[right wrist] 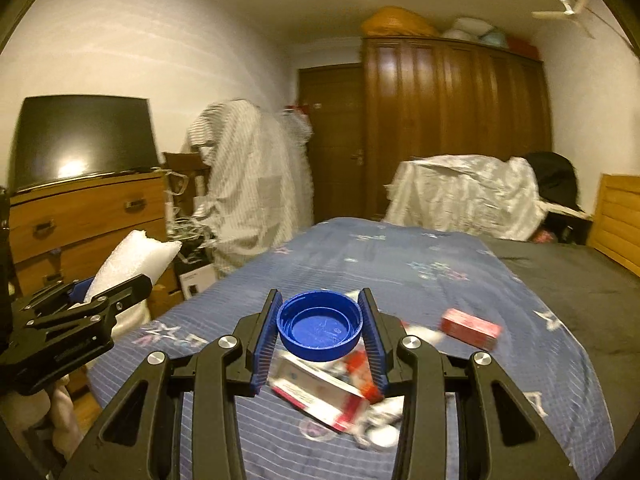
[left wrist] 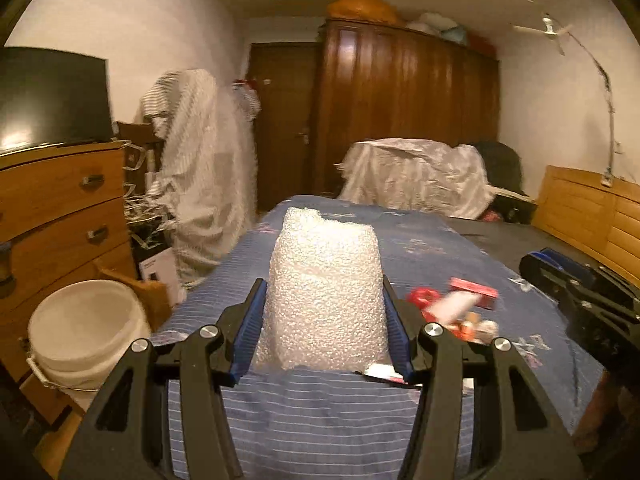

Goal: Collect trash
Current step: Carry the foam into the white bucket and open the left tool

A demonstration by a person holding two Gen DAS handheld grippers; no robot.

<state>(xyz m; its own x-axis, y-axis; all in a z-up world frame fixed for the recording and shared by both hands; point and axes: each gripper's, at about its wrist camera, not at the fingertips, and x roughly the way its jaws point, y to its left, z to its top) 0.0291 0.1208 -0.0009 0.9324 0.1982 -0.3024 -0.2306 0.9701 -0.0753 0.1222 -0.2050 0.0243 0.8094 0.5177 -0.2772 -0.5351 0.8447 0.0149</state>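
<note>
My left gripper (left wrist: 324, 316) is shut on a white foam block (left wrist: 325, 292) and holds it above the blue bedspread (left wrist: 320, 420). It also shows at the left of the right wrist view (right wrist: 108, 300) with the foam (right wrist: 132, 260). My right gripper (right wrist: 320, 324) is shut on a blue plastic lid (right wrist: 320, 326), held above a pile of trash (right wrist: 340, 392) of red and white wrappers and boxes. A red box (right wrist: 470, 328) lies on the bed to the right. The trash pile (left wrist: 456, 312) and the right gripper (left wrist: 580, 304) show at the right of the left wrist view.
A white bucket (left wrist: 84, 332) stands on the floor left of the bed, beside a wooden dresser (left wrist: 60, 208) with a dark screen (left wrist: 52, 96). Cloth-covered objects (left wrist: 200, 168), a wardrobe (left wrist: 400, 92) and a door (left wrist: 280, 120) stand behind. A wooden headboard (left wrist: 592, 212) is on the right.
</note>
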